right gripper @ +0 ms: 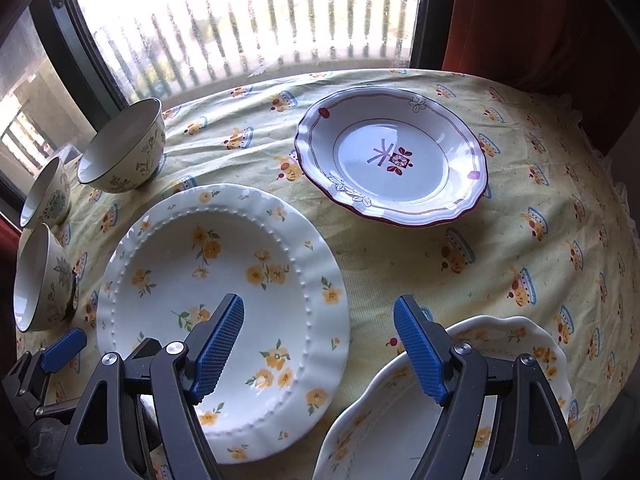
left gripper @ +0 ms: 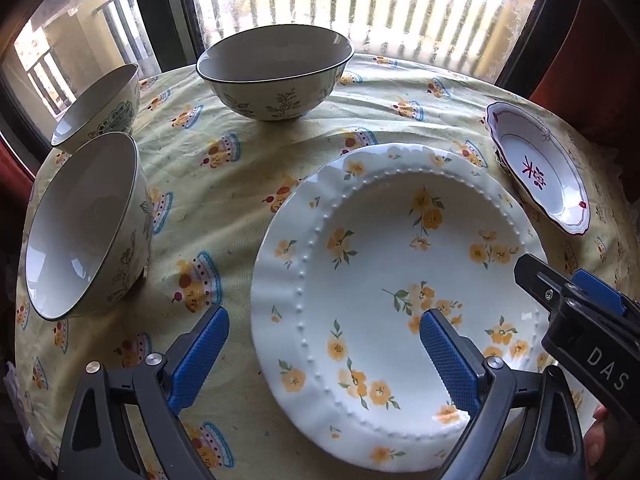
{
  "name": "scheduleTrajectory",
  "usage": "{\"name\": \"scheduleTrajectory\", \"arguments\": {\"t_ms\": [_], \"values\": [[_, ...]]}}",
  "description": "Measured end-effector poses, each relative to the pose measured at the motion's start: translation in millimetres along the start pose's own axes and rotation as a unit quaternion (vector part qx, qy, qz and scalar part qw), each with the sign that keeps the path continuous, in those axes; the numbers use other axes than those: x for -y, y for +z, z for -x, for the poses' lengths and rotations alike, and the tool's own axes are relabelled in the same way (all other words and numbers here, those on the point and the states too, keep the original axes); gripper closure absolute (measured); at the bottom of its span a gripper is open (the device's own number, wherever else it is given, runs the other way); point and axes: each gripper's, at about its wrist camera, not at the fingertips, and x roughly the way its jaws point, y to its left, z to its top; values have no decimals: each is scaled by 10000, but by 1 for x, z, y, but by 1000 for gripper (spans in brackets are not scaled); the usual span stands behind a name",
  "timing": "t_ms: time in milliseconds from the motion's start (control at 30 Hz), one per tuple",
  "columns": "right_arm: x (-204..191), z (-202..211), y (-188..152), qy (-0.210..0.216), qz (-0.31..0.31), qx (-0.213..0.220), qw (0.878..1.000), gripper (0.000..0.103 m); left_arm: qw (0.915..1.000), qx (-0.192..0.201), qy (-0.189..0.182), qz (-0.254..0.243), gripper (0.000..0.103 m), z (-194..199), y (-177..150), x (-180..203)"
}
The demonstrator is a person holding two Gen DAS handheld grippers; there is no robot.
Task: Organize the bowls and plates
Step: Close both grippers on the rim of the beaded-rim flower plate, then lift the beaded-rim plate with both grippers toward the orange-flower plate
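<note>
- Presently, landmark for all positions: the large yellow-flower plate (left gripper: 400, 264), flat on the bench (left gripper: 224, 168), which carries a pale yellow printed cloth.
- Left tongs (left gripper: 324, 360): spread wide, nothing between the pads. One blue pad sits over the cloth just off the plate's left rim; the other hangs over the plate's well. Contact with the plate cannot be told.
- Right tongs (right gripper: 320, 348): spread wide, empty. Left pad over the landmark plate's right half, right pad over a second scalloped flower dish (right gripper: 500, 344) just right of the landmark plate, at the near edge of the bench.
- Right tongs also enter the left wrist view from the right, over the landmark plate's right rim.
- Red-trimmed plate (right gripper: 392, 160): upright, beyond and to the right of the landmark plate, apart from it, with a red motif in its centre.
- Large bowl (left gripper: 276, 76): upright, beyond the landmark plate, near the window (left gripper: 360, 0).
- Two smaller bowls to the left of the landmark plate: near bowl (left gripper: 88, 224) closest, far bowl (left gripper: 100, 108) just behind it. Whether the two touch cannot be told.
- Red curtain (right gripper: 532, 20) hangs right of the window, behind the bench.
</note>
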Motion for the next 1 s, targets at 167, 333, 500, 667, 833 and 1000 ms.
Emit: {"name": "scheduleTrajectory", "arguments": {"t_ms": [167, 333, 500, 667, 833, 1000], "values": [[-2, -24, 9, 117, 44, -119, 9999, 23, 10000, -46, 32, 34, 6, -15, 11, 3], [-5, -39, 13, 212, 58, -270, 9994, 23, 9999, -144, 39, 71, 9, -25, 14, 5], [-7, -46, 11, 359, 1, -372, 9987, 28, 9999, -142, 97, 16, 12, -27, 12, 8], [-9, -45, 11, 300, -30, -454, 9985, 32, 9999, -150, 67, -24, 15, -26, 10, 6], [-9, -40, 5, 397, -138, -490, 9979, 32, 9998, -204, 65, -19, 15, -24, 5, 1], [-13, -31, -8, 455, -98, -543, 9974, 32, 9996, -281, 67, 6, 15, -18, -8, -7]]}}
